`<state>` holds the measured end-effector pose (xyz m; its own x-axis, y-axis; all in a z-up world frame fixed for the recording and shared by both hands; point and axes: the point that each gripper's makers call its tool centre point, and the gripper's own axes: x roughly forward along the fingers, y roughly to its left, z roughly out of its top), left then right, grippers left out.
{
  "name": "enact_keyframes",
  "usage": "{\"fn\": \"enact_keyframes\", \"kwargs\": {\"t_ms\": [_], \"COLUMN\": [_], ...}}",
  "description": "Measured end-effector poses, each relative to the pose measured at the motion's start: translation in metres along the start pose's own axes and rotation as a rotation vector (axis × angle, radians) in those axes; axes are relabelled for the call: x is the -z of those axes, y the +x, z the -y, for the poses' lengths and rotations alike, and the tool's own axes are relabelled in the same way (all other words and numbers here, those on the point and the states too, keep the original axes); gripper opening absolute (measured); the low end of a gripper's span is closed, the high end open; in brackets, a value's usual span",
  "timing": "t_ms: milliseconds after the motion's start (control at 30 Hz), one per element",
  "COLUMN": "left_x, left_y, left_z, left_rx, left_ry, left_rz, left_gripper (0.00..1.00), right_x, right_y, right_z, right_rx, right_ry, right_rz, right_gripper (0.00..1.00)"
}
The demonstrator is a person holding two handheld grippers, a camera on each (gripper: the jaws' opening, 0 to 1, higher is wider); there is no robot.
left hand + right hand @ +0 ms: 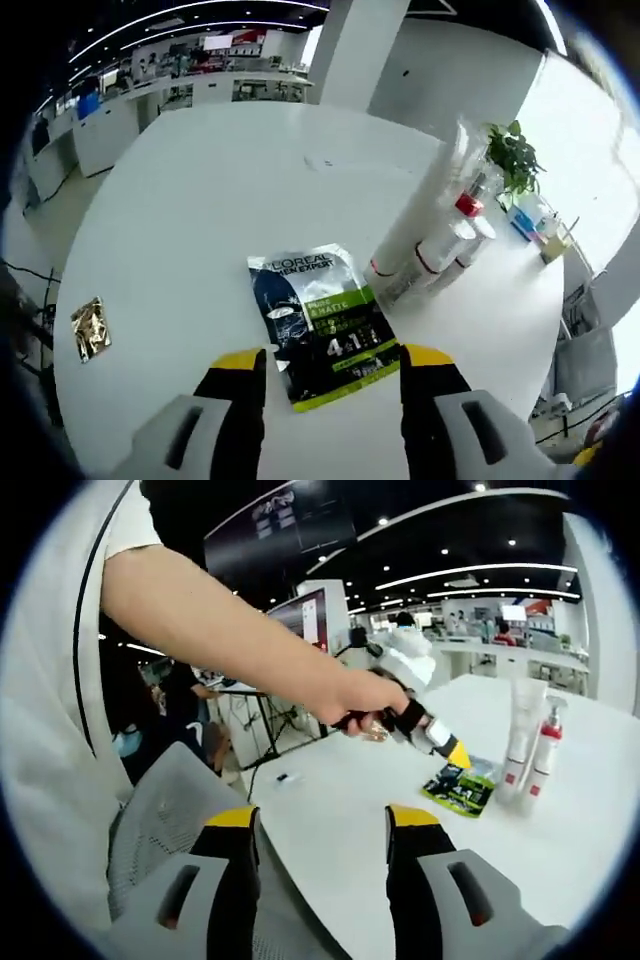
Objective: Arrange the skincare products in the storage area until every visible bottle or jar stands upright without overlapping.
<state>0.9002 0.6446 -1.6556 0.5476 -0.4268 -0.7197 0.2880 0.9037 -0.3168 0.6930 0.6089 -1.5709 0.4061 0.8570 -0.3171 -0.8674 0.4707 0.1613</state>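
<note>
While the left claw (330,372) hovers open over the green sachet (321,322) mid-table (200,200), bottles (440,245) stand apparently upright near the far edge; broad bare surface surrounds them. Right claw (312,830) gapes empty.

A flat black-and-green printed skincare sachet (325,325) lies face-up on the white table. Just beside it stand upright white tubes and bottles with red trim (440,240), clustered closely together.
</note>
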Motion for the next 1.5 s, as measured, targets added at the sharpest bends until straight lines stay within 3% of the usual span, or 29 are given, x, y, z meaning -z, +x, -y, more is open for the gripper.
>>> {"fn": "enact_keyframes", "kwargs": {"t_ms": [133,233,300,333,367,400,467,500,533,600,767,933,1067,1200,1267,1367,1500], "left_x": [0.022,0.042,0.05,0.053,0.061,0.067,0.069,0.067,0.068,0.075,0.086,0.091,0.094,0.087,0.086,0.095,0.112], "left_y": [-0.038,-0.058,-0.07,-0.073,-0.077,-0.081,-0.089,-0.096,-0.099,-0.107,-0.124,-0.138,-0.14,-0.148,-0.156,-0.167,-0.178], "left_z": [-0.011,-0.005,0.0,0.006,0.012,0.01,0.015,0.02,0.021,0.025,0.018,0.008,0.004,-0.016,-0.031,-0.055,-0.095], "left_rx": [-0.078,-0.102,-0.112,-0.105,-0.099,-0.13,-0.125,-0.124,-0.126,-0.123,-0.145,-0.142,-0.133,-0.155,-0.199,-0.283,-0.352], "left_ry": [-0.021,-0.005,-0.021,-0.014,0.054,0.054,0.019,-0.017,-0.029,-0.018,0.02,-0.06,-0.07,-0.084,-0.066,-0.038,-0.124], "left_rz": [0.071,0.077,0.111,0.118,0.101,0.093,0.12,0.165,0.181,0.179,0.172,0.201,0.183,0.214,0.241,0.24,0.232], "left_gripper": [0.56,0.57,0.56,0.57,0.57,0.57,0.57,0.58,0.58,0.6,0.59,0.59,0.59,0.6,0.56,0.57,0.66], "right_x": [0.003,0.011,0.017,0.02,0.021,0.021,0.02,0.018,0.02,0.03,0.04,0.046,0.06,0.066,0.068,0.07,0.071], "right_y": [0.001,0.005,0.007,0.008,0.008,0.008,0.006,0.006,0.007,0.008,0.009,0.008,0.011,0.012,0.011,0.01,0.01], "right_z": [-0.005,-0.001,0.001,0.002,0.002,0.0,0.0,0.0,-0.003,-0.004,0.004,0.001,0.004,0.0,-0.003,-0.002,0.001], "right_rx": [-0.031,-0.024,-0.026,-0.028,-0.027,-0.029,-0.017,-0.009,-0.019,-0.025,-0.008,-0.009,0.005,-0.008,-0.007,0.0,0.024], "right_ry": [0.016,0.071,0.112,0.128,0.121,0.113,0.05,0.021,0.048,0.064,0.123,0.071,0.102,0.066,0.025,-0.007,-0.014], "right_rz": [-0.011,-0.044,-0.069,-0.086,-0.092,-0.093,-0.096,-0.082,-0.088,-0.137,-0.179,-0.214,-0.279,-0.314,-0.325,-0.336,-0.347], "right_gripper": [0.45,0.47,0.49,0.49,0.48,0.48,0.49,0.5,0.52,0.52,0.49,0.41,0.45,0.44,0.42,0.39,0.39]}}
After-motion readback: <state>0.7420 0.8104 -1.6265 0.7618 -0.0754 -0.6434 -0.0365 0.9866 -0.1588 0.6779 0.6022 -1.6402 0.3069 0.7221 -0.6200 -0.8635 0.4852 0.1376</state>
